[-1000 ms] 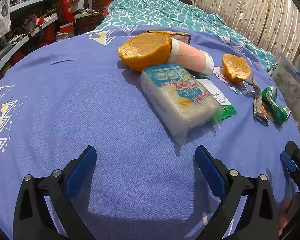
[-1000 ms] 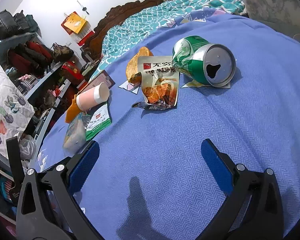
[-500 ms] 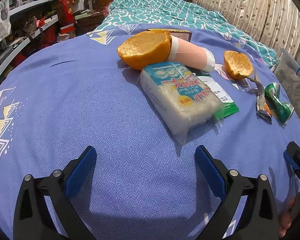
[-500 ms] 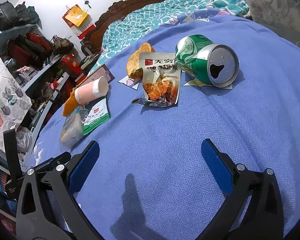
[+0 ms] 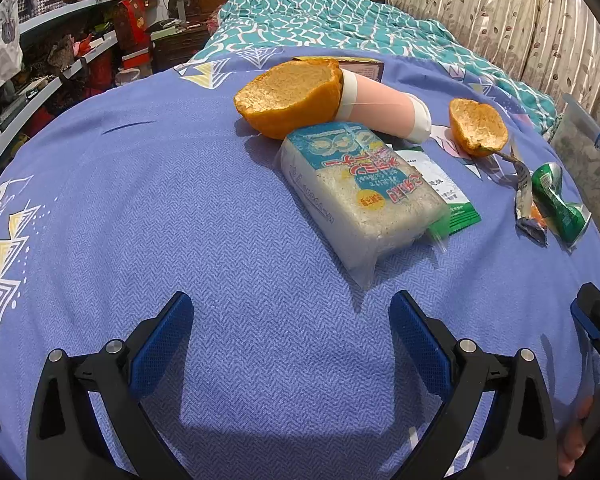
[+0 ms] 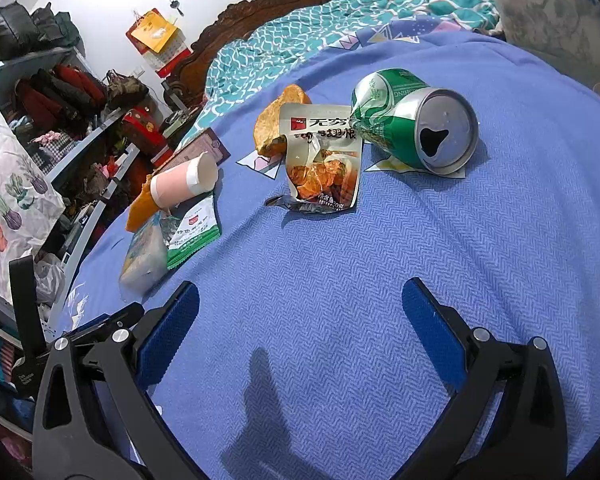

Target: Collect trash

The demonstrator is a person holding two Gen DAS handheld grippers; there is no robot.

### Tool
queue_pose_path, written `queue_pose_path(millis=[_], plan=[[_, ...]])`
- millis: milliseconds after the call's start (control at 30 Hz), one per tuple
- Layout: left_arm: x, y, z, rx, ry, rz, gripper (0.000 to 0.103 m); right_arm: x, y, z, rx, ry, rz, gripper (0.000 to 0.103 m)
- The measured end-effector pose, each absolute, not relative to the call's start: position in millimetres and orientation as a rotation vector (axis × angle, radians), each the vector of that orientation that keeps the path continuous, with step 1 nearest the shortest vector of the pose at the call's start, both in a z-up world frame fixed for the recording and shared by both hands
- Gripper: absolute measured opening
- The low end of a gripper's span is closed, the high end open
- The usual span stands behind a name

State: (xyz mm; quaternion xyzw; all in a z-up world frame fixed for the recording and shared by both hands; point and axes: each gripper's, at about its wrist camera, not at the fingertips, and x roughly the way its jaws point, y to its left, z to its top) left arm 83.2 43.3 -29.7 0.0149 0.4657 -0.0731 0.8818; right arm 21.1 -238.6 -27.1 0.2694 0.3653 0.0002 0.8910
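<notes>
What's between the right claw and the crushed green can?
Nothing visible. The right claw is open over bare blue bedspread; the green can lies ahead, slightly right. The torn snack wrapper sits just left of that line.

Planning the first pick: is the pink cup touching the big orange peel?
Touching. In the left wrist view the pink cup meets the big orange peel with no gap.

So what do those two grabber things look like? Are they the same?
Yes, they match. The left gripper and the right gripper each have black plastic arms with triangle cut-outs, silver bolts, and two flat blue fingers with a bumpy, textured face. No cables or sleeves show.
</notes>
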Motion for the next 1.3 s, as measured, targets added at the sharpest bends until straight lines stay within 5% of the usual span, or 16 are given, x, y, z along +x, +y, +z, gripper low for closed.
queue_pose_path(millis=[367,533,767,1067,1300], plan=[[84,44,-30,0.036,0.971,-0.152,0.095,21,-240,-26,0.548,0.771,0.011,0.100],[83,44,-30,0.033,0.970,-0.151,0.095,19,-262,-15,0.542,0.763,0.016,0.066],[83,46,-29,0.018,0.965,-0.145,0.095,25,-316,19,0.408,0.680,-0.171,0.067],[80,52,-26,-0.031,0.952,-0.171,0.095,94,-335,-2,0.338,0.809,-0.115,0.092],[78,57,-24,-0.077,0.940,-0.195,0.094,85,-305,4,0.290,0.803,0.035,0.075]])
